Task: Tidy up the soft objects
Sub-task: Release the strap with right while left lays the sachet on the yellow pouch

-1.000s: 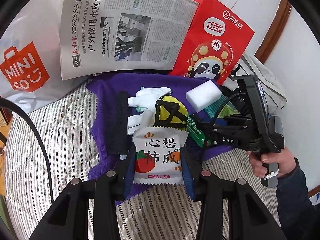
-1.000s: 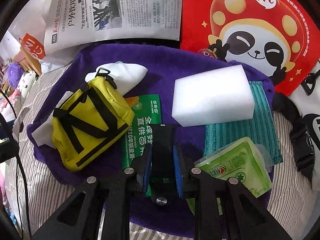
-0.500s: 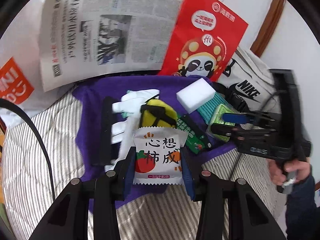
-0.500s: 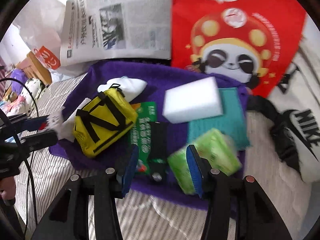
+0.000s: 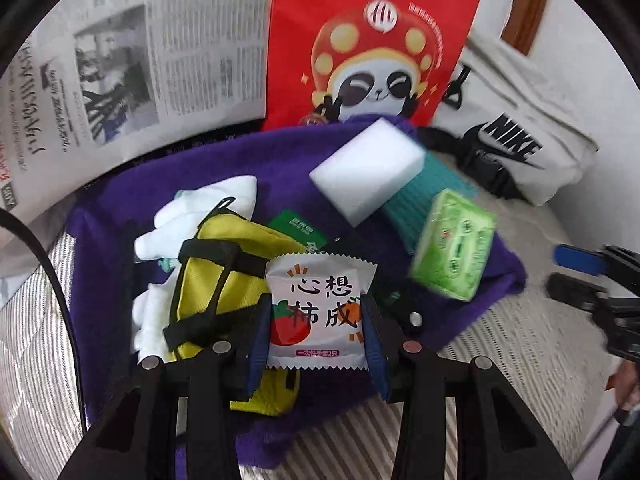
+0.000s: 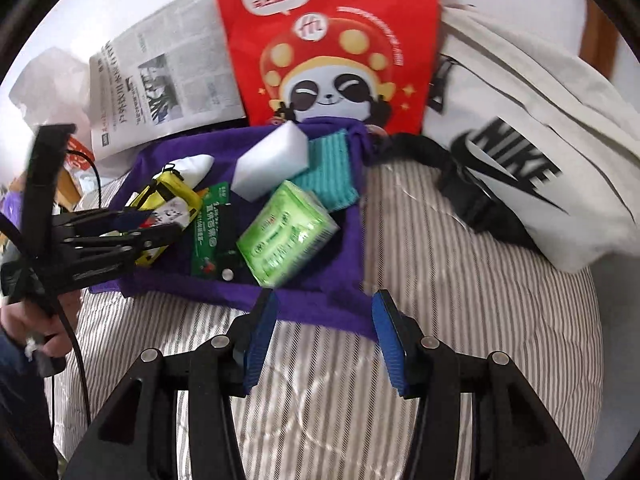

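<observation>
My left gripper is shut on a white snack packet with a tomato print, held over the purple towel. On the towel lie a yellow pouch, white gloves, a white sponge block, a teal cloth, a green tissue pack and a dark green packet. My right gripper is open and empty over the striped bedding, just in front of the towel. The left gripper also shows in the right wrist view.
A red panda bag, a newspaper and a white Nike bag stand behind the towel. A black strap lies right of it. Striped bedding surrounds the towel.
My right gripper let go of the black item on the dark green packet, opened and pulled back off the towel. My left gripper moved forward over the towel with the snack packet.
</observation>
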{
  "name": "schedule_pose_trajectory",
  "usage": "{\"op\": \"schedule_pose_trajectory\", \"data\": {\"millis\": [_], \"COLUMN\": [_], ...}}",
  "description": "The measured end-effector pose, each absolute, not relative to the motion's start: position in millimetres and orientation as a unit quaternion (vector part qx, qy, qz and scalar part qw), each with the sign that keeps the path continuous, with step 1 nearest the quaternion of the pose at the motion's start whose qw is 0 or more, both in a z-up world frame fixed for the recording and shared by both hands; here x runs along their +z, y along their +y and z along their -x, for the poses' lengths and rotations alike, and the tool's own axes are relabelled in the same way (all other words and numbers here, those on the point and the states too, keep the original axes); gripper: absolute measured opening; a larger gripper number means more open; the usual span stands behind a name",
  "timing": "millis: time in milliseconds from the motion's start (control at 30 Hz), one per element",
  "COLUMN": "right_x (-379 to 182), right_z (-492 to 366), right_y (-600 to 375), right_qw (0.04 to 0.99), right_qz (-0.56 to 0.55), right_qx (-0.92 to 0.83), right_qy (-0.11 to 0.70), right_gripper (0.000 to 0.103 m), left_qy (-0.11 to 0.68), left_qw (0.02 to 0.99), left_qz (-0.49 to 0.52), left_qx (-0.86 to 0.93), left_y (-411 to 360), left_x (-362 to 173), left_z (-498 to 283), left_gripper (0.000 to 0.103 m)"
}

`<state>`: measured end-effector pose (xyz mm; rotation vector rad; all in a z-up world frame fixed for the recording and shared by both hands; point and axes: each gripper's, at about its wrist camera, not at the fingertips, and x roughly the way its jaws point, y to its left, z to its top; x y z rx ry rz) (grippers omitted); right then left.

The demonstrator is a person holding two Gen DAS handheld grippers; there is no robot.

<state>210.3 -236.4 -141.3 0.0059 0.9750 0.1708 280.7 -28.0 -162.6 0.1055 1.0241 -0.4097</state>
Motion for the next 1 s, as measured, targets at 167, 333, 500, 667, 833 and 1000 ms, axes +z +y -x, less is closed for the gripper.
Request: {"op": "schedule_pose_trajectory", "data": {"millis": [167, 333, 500, 667, 833, 1000], "right_x": [-145.6, -158.3, -165.7, -164.9, -165.9, -163.3], "right_z": [-196.6, -187.6, -185.2, -178.4, -170.4, -164.0], "right_y": [-250.5, -255.1, -251.4, -250.4, -250.9, -249.3], "right_qw": [0.881, 0.877, 0.873, 0.874, 0.873, 0.873], "right_qz": [-0.024, -0.045, -0.038, -0.034, -0.035, -0.038], "right_qx": [0.077, 0.075, 0.074, 0.079, 0.082, 0.087], "right_qy": [0.466, 0.473, 0.481, 0.478, 0.480, 0.478], "right_gripper": [0.049, 0.049, 0.049, 0.049, 0.049, 0.049], "left_qy": [0.482, 0.484, 0.491, 0.498, 0.503, 0.510], "left_qw": [0.852, 0.848, 0.843, 0.838, 0.838, 0.837], "left_qz": [-0.094, -0.128, -0.131, -0.134, -0.122, -0.096], "left_qx": [-0.179, -0.172, -0.173, -0.177, -0.174, -0.172], "left_y": [-42.2, -50.6, -51.6, -52.8, -45.3, -35.2], "left_x": [-169.9, -174.7, -174.9, -173.8, -170.4, -157.6], "left_z": [-282.3, -281.9, -281.5, -278.6, -269.0, -261.0], "left_gripper": [0.041, 0.045, 0.047, 0.057, 0.061, 0.064]}}
